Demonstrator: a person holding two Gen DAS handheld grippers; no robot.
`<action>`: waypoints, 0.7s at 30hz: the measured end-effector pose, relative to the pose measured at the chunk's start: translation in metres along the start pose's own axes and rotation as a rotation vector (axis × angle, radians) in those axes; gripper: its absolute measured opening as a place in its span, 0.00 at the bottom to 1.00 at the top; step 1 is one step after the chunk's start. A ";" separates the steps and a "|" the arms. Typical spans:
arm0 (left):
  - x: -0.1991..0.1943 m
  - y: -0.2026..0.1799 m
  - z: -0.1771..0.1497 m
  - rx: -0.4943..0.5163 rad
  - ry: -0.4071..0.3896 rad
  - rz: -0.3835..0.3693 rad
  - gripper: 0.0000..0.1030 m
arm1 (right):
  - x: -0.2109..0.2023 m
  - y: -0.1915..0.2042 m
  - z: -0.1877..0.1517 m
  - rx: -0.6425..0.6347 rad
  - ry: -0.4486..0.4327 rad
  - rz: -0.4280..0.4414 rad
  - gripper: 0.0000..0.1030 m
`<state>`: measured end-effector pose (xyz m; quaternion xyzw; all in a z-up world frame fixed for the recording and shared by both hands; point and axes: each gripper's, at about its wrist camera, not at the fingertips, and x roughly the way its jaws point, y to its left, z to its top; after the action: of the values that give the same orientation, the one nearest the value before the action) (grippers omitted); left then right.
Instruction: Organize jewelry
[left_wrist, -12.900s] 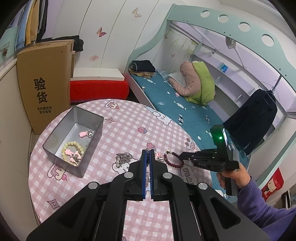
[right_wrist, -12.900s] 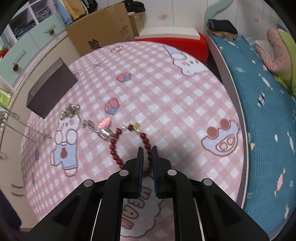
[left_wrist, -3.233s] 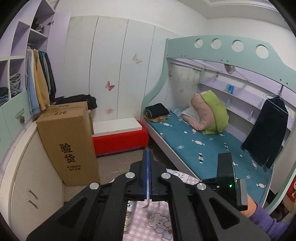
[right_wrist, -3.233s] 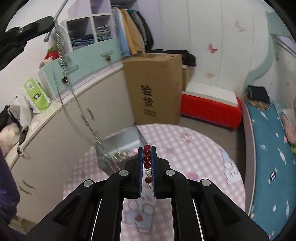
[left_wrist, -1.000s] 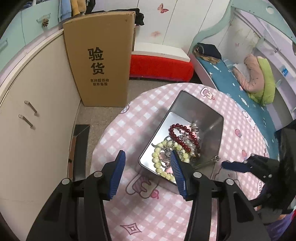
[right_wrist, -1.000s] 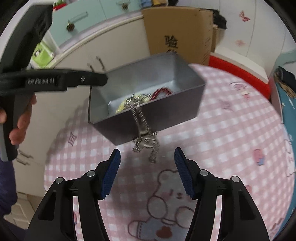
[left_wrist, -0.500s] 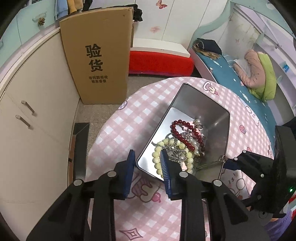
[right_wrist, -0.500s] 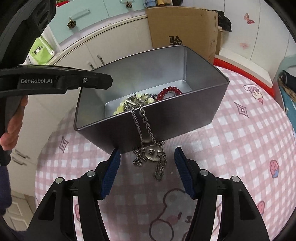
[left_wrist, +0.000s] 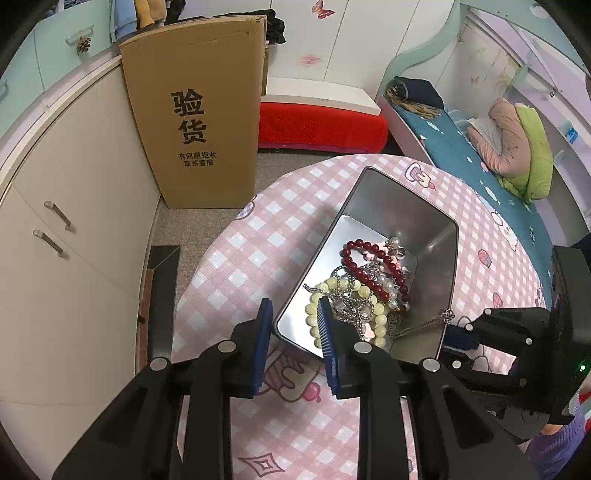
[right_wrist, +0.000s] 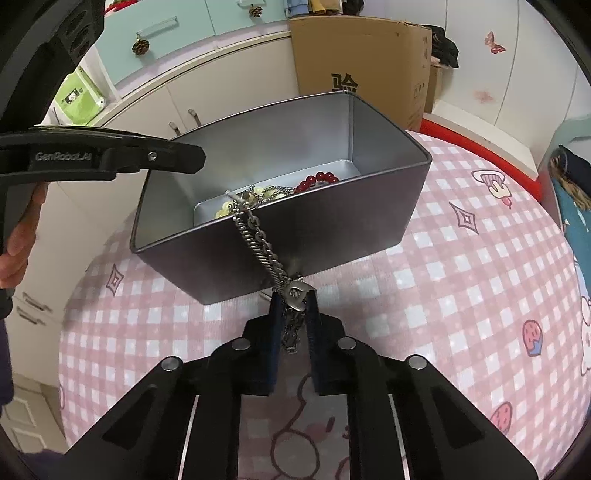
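A silver metal tin (left_wrist: 436, 288) (right_wrist: 332, 229) stands on the round pink checked table (left_wrist: 258, 258). Inside lie a red bead bracelet (left_wrist: 373, 264), a cream bead bracelet (left_wrist: 314, 306) and silver chains. A silver chain (right_wrist: 258, 236) hangs over the tin's near wall, its end between the fingers of my right gripper (right_wrist: 293, 325), which is partly closed around it. It also shows in the left wrist view (left_wrist: 424, 325). My left gripper (left_wrist: 293, 332) is open, its jaws either side of the tin's near corner.
A tall cardboard box (left_wrist: 199, 110) stands on the floor beyond the table. Cream cabinets (left_wrist: 74, 184) run along the left. A red bench (left_wrist: 321, 122) and a bed (left_wrist: 480, 147) lie behind. The table edge drops off to the left.
Both grippers have closed in on the tin. My right gripper's fingers have narrowed around the hanging chain end. My left gripper's jaws have narrowed somewhat at the tin's corner.
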<state>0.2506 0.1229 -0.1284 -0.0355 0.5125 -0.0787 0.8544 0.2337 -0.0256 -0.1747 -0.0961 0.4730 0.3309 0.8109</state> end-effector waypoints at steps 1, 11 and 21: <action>0.000 0.000 0.000 -0.001 0.001 -0.001 0.23 | -0.002 -0.001 0.000 0.001 0.000 -0.001 0.09; 0.000 -0.001 -0.002 -0.007 0.002 -0.005 0.22 | -0.034 0.000 0.000 -0.005 -0.064 -0.029 0.07; 0.000 -0.001 -0.002 -0.009 0.002 -0.008 0.22 | -0.097 0.005 0.025 -0.027 -0.186 -0.072 0.07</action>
<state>0.2490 0.1221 -0.1293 -0.0411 0.5133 -0.0798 0.8535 0.2154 -0.0532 -0.0800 -0.0928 0.3872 0.3155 0.8614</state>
